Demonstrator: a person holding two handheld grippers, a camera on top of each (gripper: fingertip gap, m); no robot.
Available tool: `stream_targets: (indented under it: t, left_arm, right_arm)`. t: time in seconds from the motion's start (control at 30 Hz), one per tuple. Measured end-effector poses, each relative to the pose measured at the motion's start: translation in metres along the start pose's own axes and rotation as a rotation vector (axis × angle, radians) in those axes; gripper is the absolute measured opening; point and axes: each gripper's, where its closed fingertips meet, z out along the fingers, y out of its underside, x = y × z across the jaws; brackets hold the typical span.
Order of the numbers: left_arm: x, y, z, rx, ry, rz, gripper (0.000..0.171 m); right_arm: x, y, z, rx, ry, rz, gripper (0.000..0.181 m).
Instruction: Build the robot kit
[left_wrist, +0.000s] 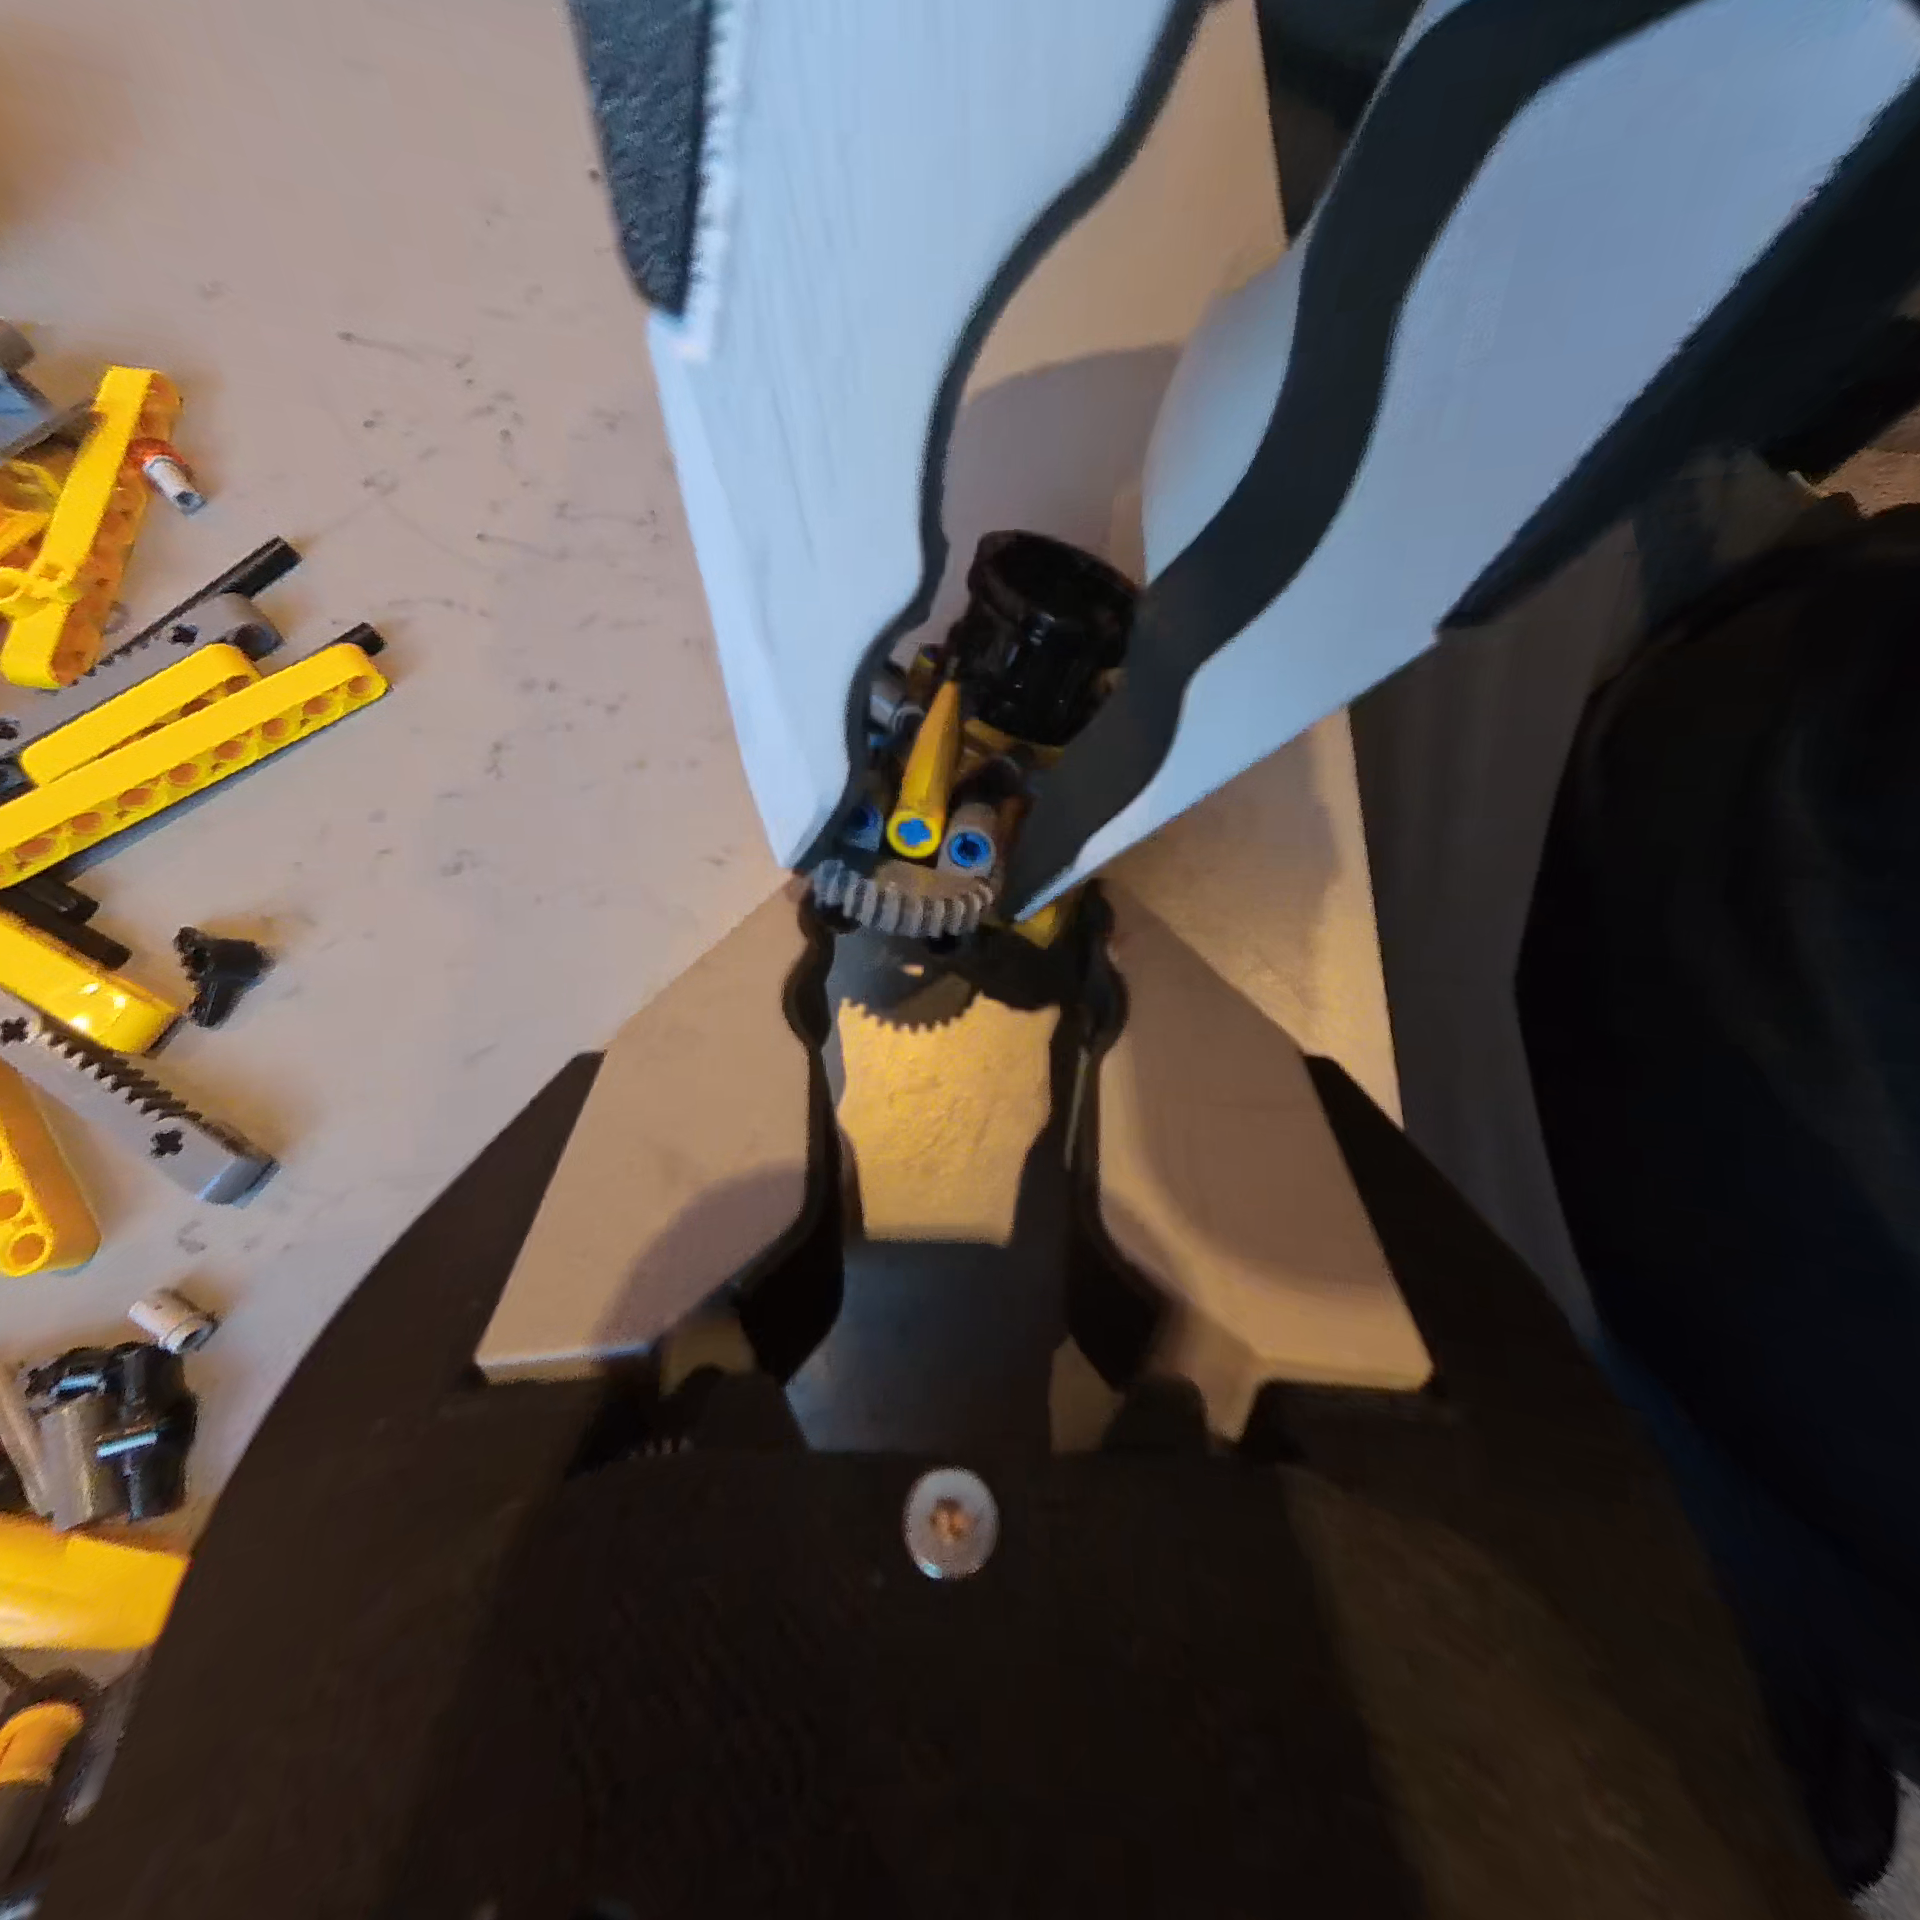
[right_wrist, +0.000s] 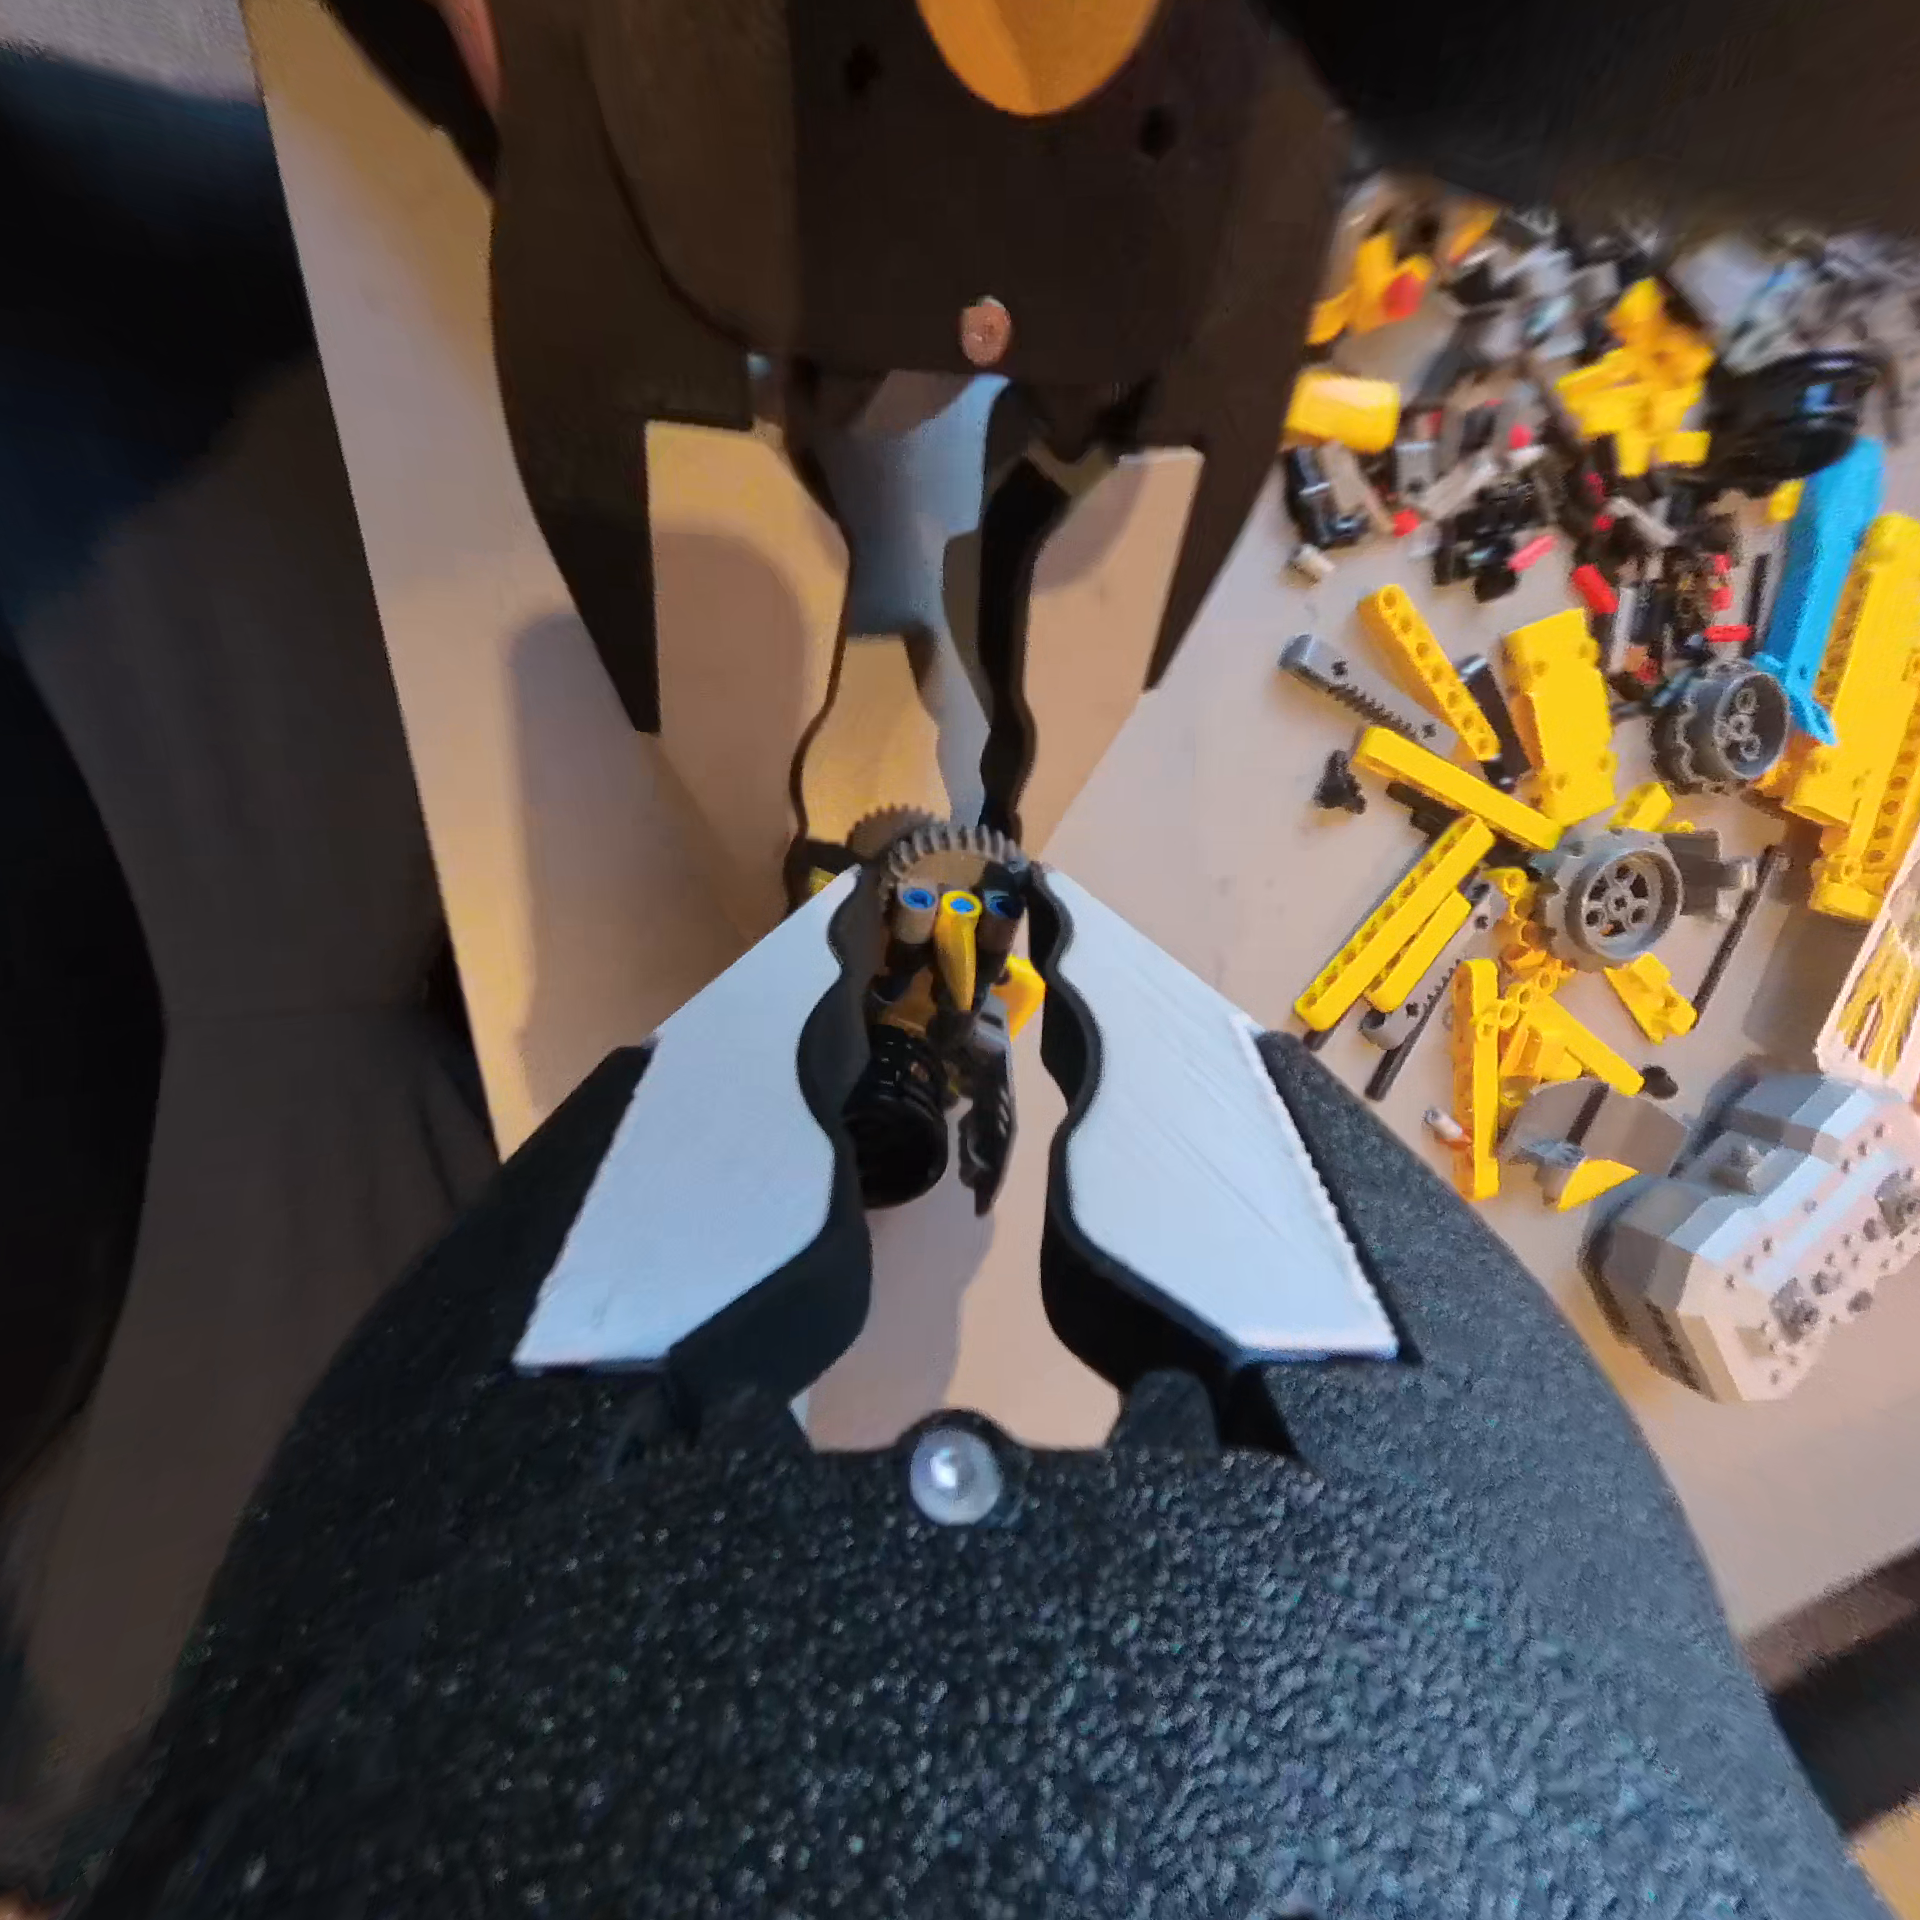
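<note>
1. The landmark is a small toy-brick assembly (left_wrist: 951, 790) (right_wrist: 940, 987), held in the air between the two grippers above a pale table (left_wrist: 436, 312) (right_wrist: 1174, 831).
2. The assembly has a grey gear (left_wrist: 906, 906) (right_wrist: 940, 847) at one end, a ribbed black cylinder (left_wrist: 1044, 639) (right_wrist: 899, 1112) at the other, and a yellow tapered piece (left_wrist: 925, 774) (right_wrist: 958, 951) flanked by two blue-tipped pins.
3. The left gripper (left_wrist: 951, 956) (right_wrist: 904, 821), with black fingers, comes at the assembly from the gear end; its jaws stand narrow with the tips pressed against the sides of the gear end, so it grips the assembly.
4. The right gripper (right_wrist: 945, 894) (left_wrist: 914, 873), with white fingers lined in black, meets it from the opposite side; its jaws close on the assembly's body just behind the gear, the black cylinder lying between the fingers.
5. The two grippers' tips nearly touch at the gear.
6. Beside the assembly, on the table, lies a spread of loose parts: yellow perforated beams (left_wrist: 197, 743) (right_wrist: 1392, 914), grey toothed racks (left_wrist: 135, 1112), grey wheel hubs (right_wrist: 1616, 899), a blue beam (right_wrist: 1818, 561) and a large grey block (right_wrist: 1766, 1226).
</note>
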Motion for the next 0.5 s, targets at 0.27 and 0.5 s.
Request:
stream_targets:
  t: [0.27,0.5]
  left_arm:
    - [-0.003,-0.002,-0.006,0.035,0.067,-0.109,0.033]
    - [-0.023,-0.017,-0.027,0.184,-0.131,-0.079,0.032]
  right_arm:
    - [0.020,0.009,-0.020,0.335,-0.061,0.400,0.028]
    - [0.035,-0.020,-0.085,0.969,-0.255,0.737,0.028]
